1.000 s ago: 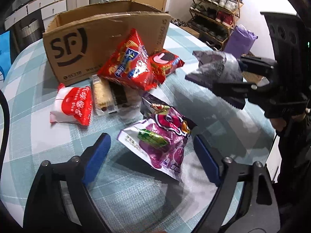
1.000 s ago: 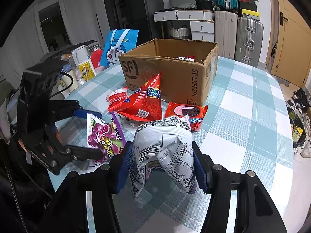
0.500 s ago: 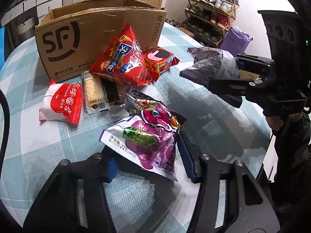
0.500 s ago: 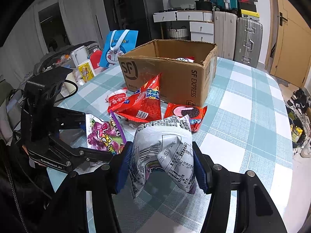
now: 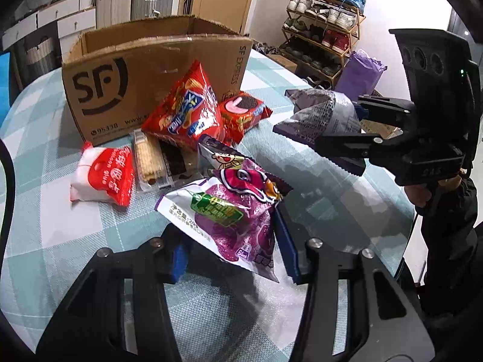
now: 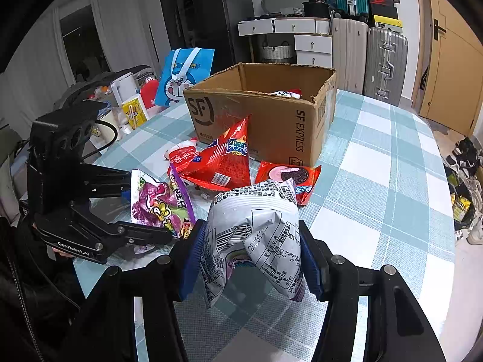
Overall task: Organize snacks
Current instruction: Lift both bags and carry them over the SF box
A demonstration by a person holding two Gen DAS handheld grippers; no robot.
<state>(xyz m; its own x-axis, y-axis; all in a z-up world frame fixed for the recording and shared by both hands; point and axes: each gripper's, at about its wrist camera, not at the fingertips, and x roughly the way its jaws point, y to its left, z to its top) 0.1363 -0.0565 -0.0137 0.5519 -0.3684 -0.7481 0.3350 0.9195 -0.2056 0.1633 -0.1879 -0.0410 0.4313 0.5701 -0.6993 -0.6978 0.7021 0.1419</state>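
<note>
With our left tool (image 5: 229,250) clamped on the purple bag (image 5: 229,214) and our right tool (image 6: 250,259) gripping the grey bag (image 6: 256,238), we judge both go next into the far box (image 6: 271,120).

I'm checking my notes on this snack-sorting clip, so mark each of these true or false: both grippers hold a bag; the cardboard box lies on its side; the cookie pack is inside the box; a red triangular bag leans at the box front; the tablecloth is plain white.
1. Both grippers hold a bag. True: the left gripper is shut on the purple bag, the right gripper on the silver bag.
2. The cardboard box lies on its side. False: it stands upright, open at the top.
3. The cookie pack is inside the box. False: it lies on the table before it.
4. A red triangular bag leans at the box front. True.
5. The tablecloth is plain white. False: it is teal-and-white checked.
</note>
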